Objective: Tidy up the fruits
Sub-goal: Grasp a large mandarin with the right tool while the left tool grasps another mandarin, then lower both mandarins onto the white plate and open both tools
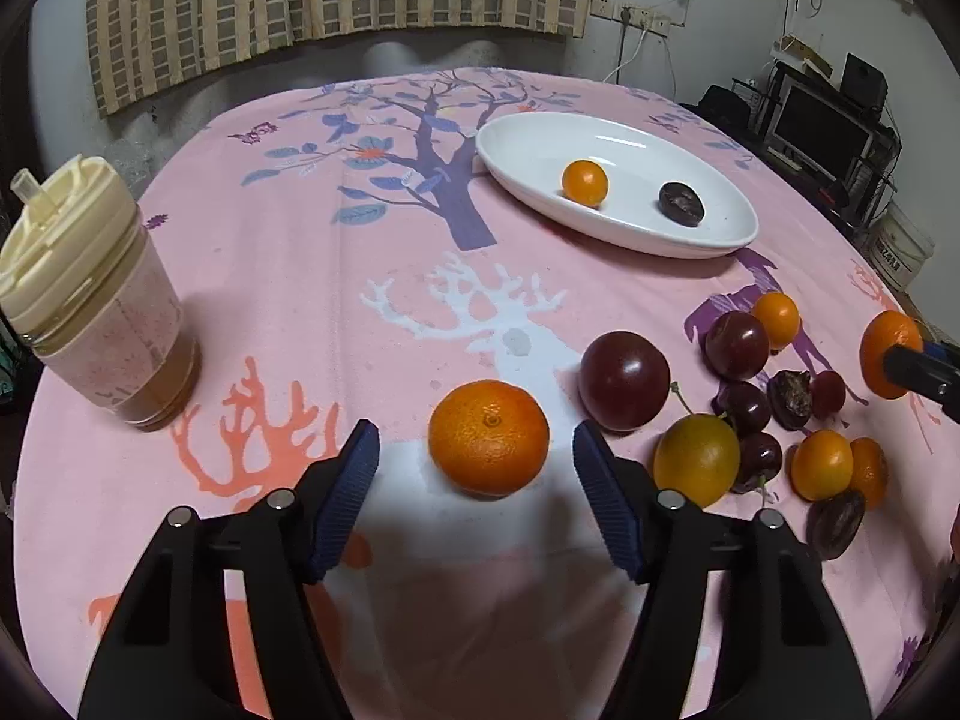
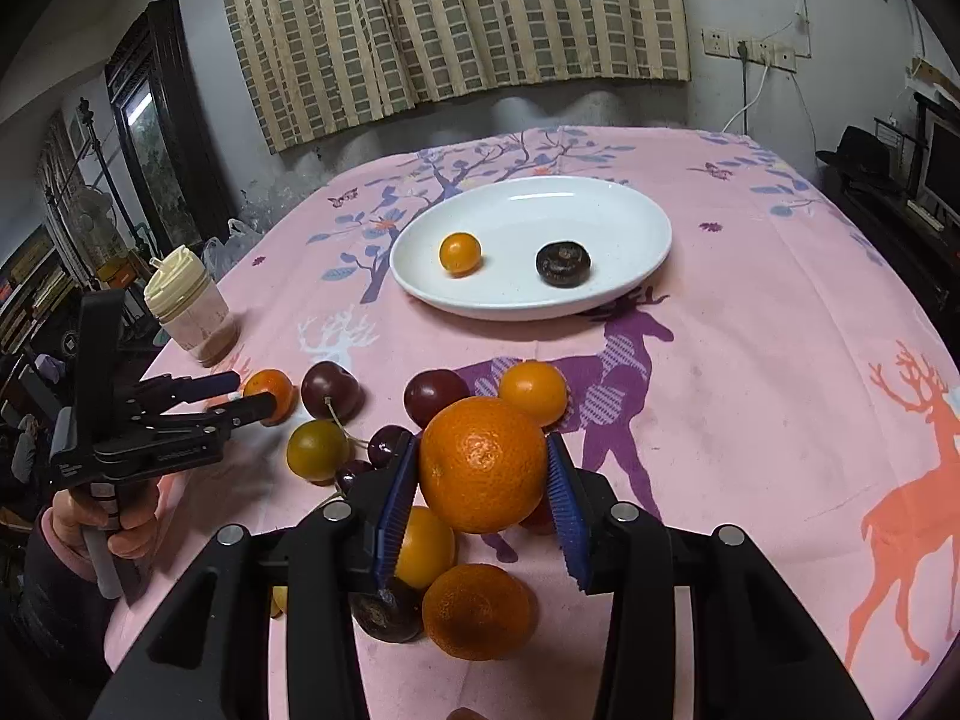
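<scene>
the right gripper is clamped on a large orange mandarin, its blue ribbed pads pressed to both sides of the fruit, which is lifted above the pile. the mandarin hides much of what lies under it: a second mandarin, a yellow-orange fruit and a dark plum show only in part, and a reddish fruit behind the right pad is too covered to name.

the left gripper is spread wide, its pads on either side of another mandarin that rests on the pink tablecloth, touching neither pad. from the right wrist view this gripper appears side-on and the mandarin is half hidden behind its fingers.

just right of that lies a cluster: a large dark red plum, a yellow-green fruit, cherries, small oranges and a wrinkled dark fruit. some at the right edge are cut off by the lens rim.

farther back, a white oval plate holds a small orange and a dark wrinkled fruit, apart from each other. a lidded jar stands at the left. checked curtains hang behind.
</scene>
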Tool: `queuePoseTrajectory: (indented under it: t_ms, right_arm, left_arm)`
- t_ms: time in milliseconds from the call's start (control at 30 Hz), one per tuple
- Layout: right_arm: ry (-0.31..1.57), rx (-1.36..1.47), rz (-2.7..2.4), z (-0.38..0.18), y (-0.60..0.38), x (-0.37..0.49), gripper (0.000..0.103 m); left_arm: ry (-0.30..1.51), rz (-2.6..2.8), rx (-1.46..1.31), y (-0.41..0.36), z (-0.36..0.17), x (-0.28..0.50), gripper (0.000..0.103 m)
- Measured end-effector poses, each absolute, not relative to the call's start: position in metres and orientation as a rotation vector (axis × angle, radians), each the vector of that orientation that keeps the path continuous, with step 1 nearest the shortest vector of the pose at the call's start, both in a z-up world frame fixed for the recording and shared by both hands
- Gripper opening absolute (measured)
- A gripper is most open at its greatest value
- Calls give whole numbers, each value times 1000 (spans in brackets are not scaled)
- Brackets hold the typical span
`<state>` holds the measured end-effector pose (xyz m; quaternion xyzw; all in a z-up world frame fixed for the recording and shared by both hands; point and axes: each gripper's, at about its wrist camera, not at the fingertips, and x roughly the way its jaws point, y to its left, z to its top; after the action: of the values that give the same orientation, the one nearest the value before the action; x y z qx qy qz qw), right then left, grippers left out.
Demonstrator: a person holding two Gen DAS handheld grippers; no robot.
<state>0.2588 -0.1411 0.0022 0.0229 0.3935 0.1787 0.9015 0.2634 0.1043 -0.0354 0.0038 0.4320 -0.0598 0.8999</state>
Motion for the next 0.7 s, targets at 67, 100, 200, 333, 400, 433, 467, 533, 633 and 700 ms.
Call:
queuePoseTrajectory:
  t_ms: [67, 100, 200, 333, 400, 433, 467, 533, 633, 700]
  right_arm:
    - [809, 54, 376, 4, -143, 259, 43]
    - [807, 58, 376, 4, -144, 258, 43]
    - [805, 67, 377, 3, -147, 259, 43]
    - [817, 78, 382, -2, -150, 262, 43]
    - [817, 82, 383, -3, -152, 263, 43]
    - [817, 84, 384, -3, -153, 264, 43]
    - [818, 87, 386, -3, -155, 266, 43]
    - [819, 75, 388, 0, -156, 272, 43]
    - [802, 40, 390, 9, -155, 287, 43]
    - [765, 19, 390, 17, -153, 305, 43]
  left_arm:
    - [906, -118, 21, 102, -40, 267, 66]
    - [913, -114, 28, 101, -42, 269, 64]
    - [942, -123, 24, 101, -49, 274, 51]
    - [939, -149, 21, 99, -50, 274, 44]
    - [933, -146, 41, 96, -50, 272, 43]
    - [932, -145, 46, 96, -49, 271, 43]
    - [930, -144, 40, 97, -46, 271, 43]
    - [902, -161, 3, 100, -34, 269, 43]
    - [849, -205, -62, 99, -6, 278, 43]
    - [818, -238, -43, 85, 10, 292, 43]
